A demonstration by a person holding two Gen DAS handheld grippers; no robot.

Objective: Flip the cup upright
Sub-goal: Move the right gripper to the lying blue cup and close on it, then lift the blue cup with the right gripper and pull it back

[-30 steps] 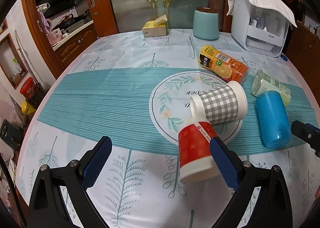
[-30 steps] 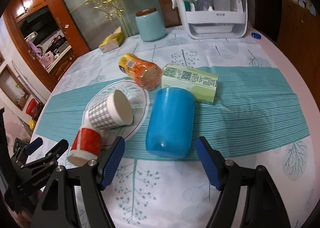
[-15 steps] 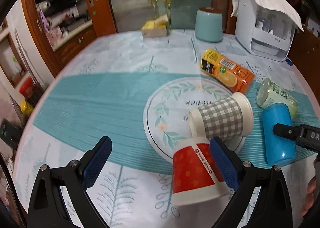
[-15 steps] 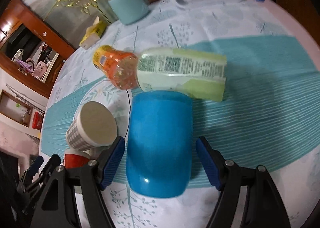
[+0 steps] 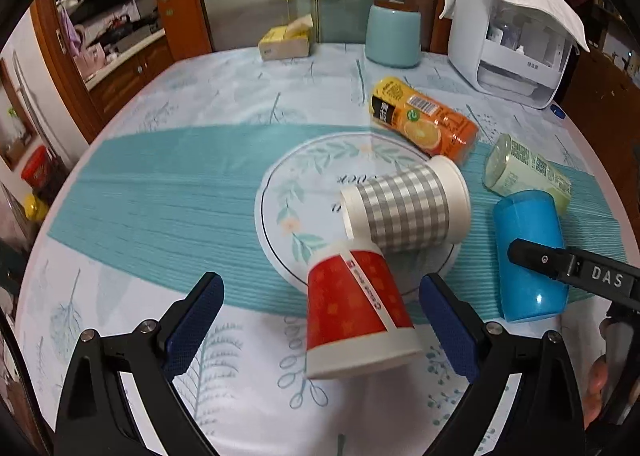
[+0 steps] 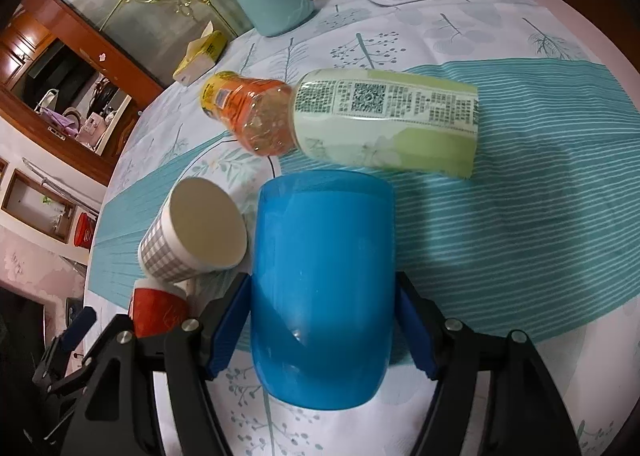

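Note:
A blue plastic cup (image 6: 322, 280) lies on its side on the tablecloth, base toward me. My right gripper (image 6: 322, 326) is open with its jaws around the cup's lower half, close to both sides; contact is unclear. The cup also shows in the left wrist view (image 5: 528, 252), partly behind the right gripper's finger (image 5: 560, 264). My left gripper (image 5: 320, 320) is open, its fingers on either side of a red paper cup (image 5: 352, 308) lying on its side. A grey checked paper cup (image 5: 408, 211) lies on its side just behind the red one.
An orange juice bottle (image 5: 424, 123) and a green labelled bottle (image 6: 388, 121) lie beyond the cups. A teal canister (image 5: 394, 37), a yellow tissue box (image 5: 286, 41) and a white appliance (image 5: 516, 27) stand at the table's far edge. A round printed mat (image 5: 296, 195) lies under the paper cups.
My right gripper has moved forward so its jaws now flank the blue cup. My left gripper has drawn closer to the red cup, which now sits between its fingers.

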